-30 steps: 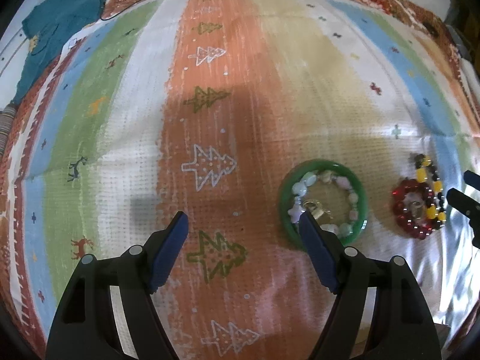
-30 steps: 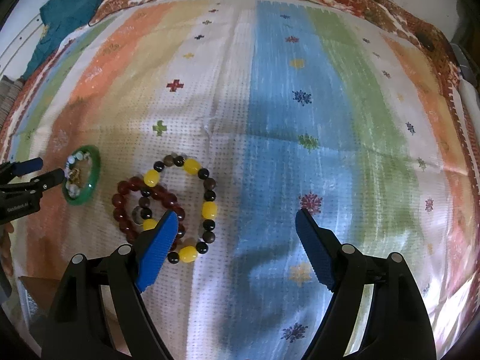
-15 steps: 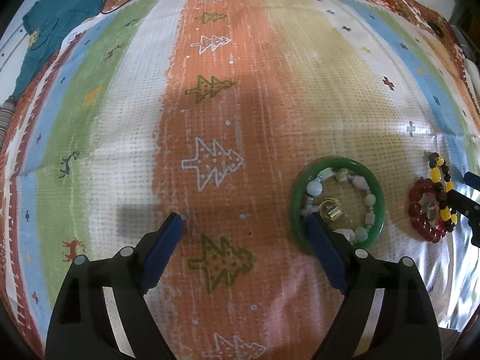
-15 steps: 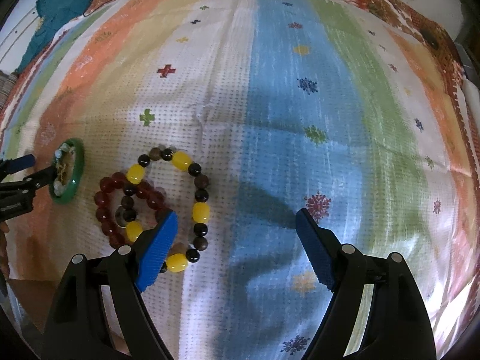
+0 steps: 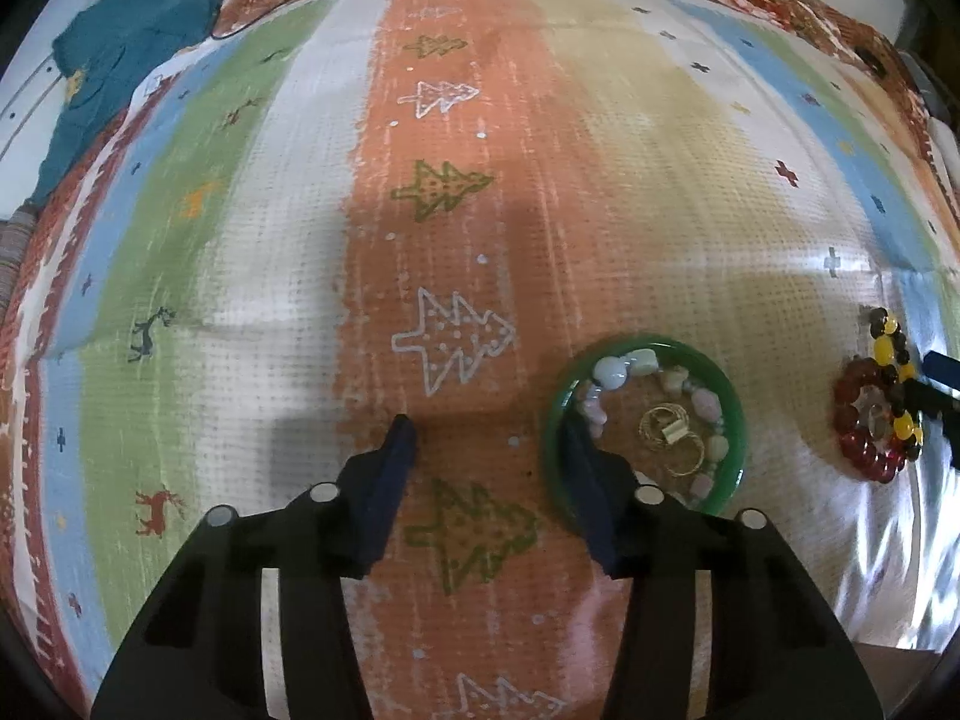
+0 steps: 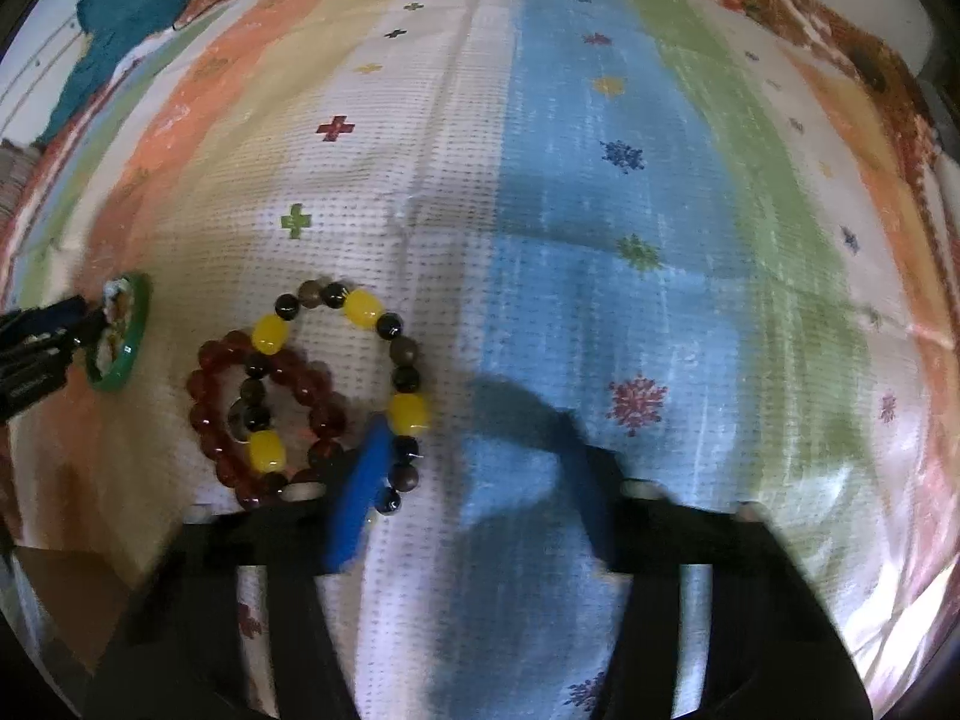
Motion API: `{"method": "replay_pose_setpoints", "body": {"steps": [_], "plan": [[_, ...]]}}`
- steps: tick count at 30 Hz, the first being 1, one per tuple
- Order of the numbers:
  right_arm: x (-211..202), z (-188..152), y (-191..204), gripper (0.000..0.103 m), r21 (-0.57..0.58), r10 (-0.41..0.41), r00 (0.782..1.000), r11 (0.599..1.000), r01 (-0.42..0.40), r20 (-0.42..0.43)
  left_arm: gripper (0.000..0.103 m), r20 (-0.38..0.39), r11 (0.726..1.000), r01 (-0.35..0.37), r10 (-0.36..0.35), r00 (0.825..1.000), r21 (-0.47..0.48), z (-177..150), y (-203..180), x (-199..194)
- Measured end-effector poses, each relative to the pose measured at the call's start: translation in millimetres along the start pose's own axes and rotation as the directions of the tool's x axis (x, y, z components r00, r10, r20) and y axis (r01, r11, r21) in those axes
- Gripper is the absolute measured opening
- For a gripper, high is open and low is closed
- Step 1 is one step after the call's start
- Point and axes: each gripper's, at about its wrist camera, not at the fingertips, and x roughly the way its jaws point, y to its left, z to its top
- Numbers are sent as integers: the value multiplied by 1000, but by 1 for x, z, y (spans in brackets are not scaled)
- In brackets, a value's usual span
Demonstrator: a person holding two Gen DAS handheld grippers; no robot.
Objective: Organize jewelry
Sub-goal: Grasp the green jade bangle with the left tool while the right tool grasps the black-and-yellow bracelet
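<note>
A green bangle (image 5: 735, 414) lies on the striped cloth with a pale bead bracelet (image 5: 612, 369) and gold rings (image 5: 666, 431) inside it. My left gripper (image 5: 489, 438) is open and empty, its right finger (image 5: 585, 468) at the bangle's left rim. A yellow-and-black bead bracelet (image 6: 360, 307) overlaps a dark red bead bracelet (image 6: 207, 414), which rings a small bead piece. My right gripper (image 6: 474, 450) is open and empty, its left finger (image 6: 360, 480) over the yellow-and-black bracelet's lower right beads. The bangle shows at the left edge of the right wrist view (image 6: 135, 336).
The striped patterned cloth (image 5: 456, 240) covers the whole surface. A teal garment (image 5: 120, 42) lies at the far left corner. The cloth's front edge and a brown surface (image 6: 66, 594) show at the lower left of the right wrist view.
Both grippers have moved down and forward toward the cloth, and their fingers have narrowed somewhat. The left finger now reaches the bangle's rim. The jewelry has not moved.
</note>
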Motion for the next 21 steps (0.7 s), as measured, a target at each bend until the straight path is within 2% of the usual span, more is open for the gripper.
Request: {"method": "replay_pose_setpoints", "body": {"steps": [1,2,3,11,21], "plan": [[0,0,0,22,-4,2,1000,1000,-2,1,24,5,1000,-6,6,1000,-1,0,-1,-1],[0,0,0,17,-4,5,1000,1000,-5,-1,6,4,1000,-11,11,1000,-4,0,0,-1],[0,-1,0,12,-8,9,1000,1000,-9,-2,7,2,1000,-15,15,1000,-7,0,0,-1],[-9,-1,0,12,-16,18,999,1000,-18,27,7,-3,999,30,-30,1000,-36,2,9,-12],[-53,-6,5,12,-19,36,990,999,-34,138,7,75,999,53,-52,996,-12,8,4,-48]]}}
